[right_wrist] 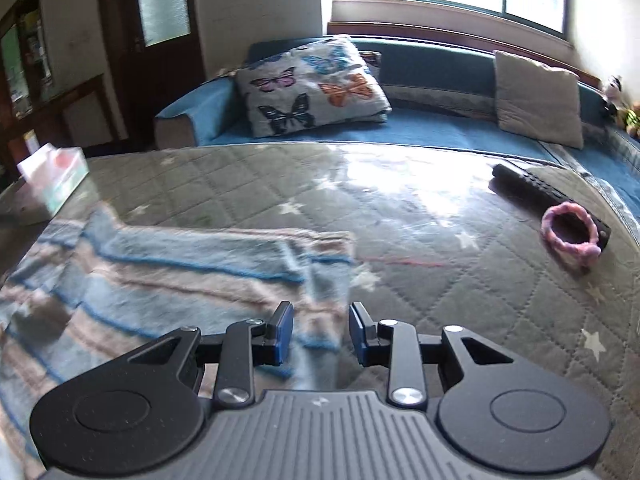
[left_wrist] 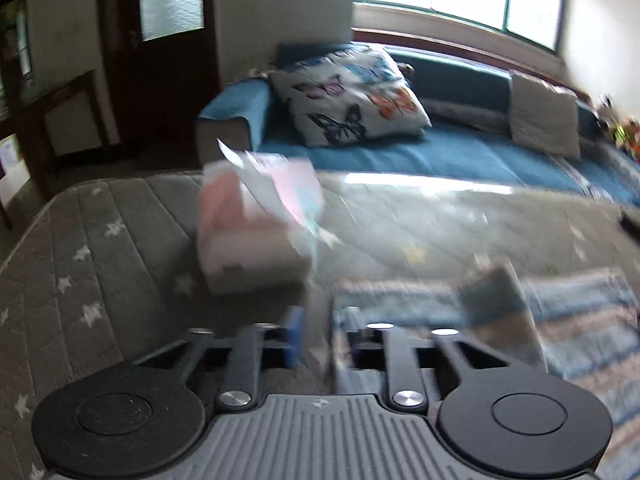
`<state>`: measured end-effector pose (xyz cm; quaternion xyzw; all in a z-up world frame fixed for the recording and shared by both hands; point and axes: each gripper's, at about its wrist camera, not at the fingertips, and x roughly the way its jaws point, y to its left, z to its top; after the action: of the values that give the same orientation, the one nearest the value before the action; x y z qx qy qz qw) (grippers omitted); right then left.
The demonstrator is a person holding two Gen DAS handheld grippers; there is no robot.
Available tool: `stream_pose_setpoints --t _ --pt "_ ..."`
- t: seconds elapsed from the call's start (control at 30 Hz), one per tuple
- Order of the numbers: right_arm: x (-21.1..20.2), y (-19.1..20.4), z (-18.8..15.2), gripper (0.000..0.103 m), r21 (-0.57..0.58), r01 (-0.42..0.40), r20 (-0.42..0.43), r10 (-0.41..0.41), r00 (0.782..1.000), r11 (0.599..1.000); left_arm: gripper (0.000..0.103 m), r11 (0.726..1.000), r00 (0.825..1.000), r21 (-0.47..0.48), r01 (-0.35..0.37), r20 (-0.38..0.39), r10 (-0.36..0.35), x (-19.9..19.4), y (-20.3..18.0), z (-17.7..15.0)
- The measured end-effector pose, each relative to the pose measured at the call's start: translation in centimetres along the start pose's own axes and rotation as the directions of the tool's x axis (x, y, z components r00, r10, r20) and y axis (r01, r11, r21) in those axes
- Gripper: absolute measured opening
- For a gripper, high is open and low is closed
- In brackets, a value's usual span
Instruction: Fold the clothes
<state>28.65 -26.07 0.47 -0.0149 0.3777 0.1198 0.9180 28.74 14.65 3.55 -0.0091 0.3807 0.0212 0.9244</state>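
Note:
A fuzzy striped garment in blue, pink and white [right_wrist: 160,276] lies spread on the grey quilted star-pattern surface [right_wrist: 440,240]. In the left wrist view it [left_wrist: 520,320] fills the lower right, blurred. My left gripper [left_wrist: 318,340] sits at the garment's left edge with its fingers close together and fabric between them. My right gripper [right_wrist: 320,332] is open, its blue pads on either side of the garment's right edge, a strip of fabric running between them.
A tissue box [left_wrist: 256,232] stands on the surface left of the garment; it also shows in the right wrist view [right_wrist: 52,180]. A black remote [right_wrist: 548,200] and a pink ring [right_wrist: 570,232] lie at the right. A blue sofa [right_wrist: 440,128] with a butterfly cushion [right_wrist: 308,88] is behind.

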Motion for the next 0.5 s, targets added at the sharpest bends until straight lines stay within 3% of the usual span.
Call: stream_pose_setpoints --t 0.23,0.33,0.47,0.5 --pt "2.4 -0.4 1.2 0.030 0.019 -0.003 0.016 0.003 1.000 1.000 0.040 1.000 0.999 -0.023 0.005 -0.040 -0.006 2.2 -0.5 0.0" --pt "2.9 -0.3 1.5 0.029 0.020 -0.009 0.021 0.009 1.000 1.000 0.030 0.999 0.999 -0.039 0.022 -0.044 -0.024 2.9 -0.5 0.1" --pt "3.4 0.0 1.8 0.011 0.020 -0.016 0.025 0.016 1.000 1.000 0.003 1.000 1.000 -0.015 0.003 -0.015 -0.003 3.4 -1.2 0.3" --pt "3.4 0.1 1.8 0.002 0.015 -0.006 0.031 0.006 1.000 1.000 0.001 1.000 1.000 -0.008 -0.014 -0.003 0.014 3.5 -1.2 0.3"
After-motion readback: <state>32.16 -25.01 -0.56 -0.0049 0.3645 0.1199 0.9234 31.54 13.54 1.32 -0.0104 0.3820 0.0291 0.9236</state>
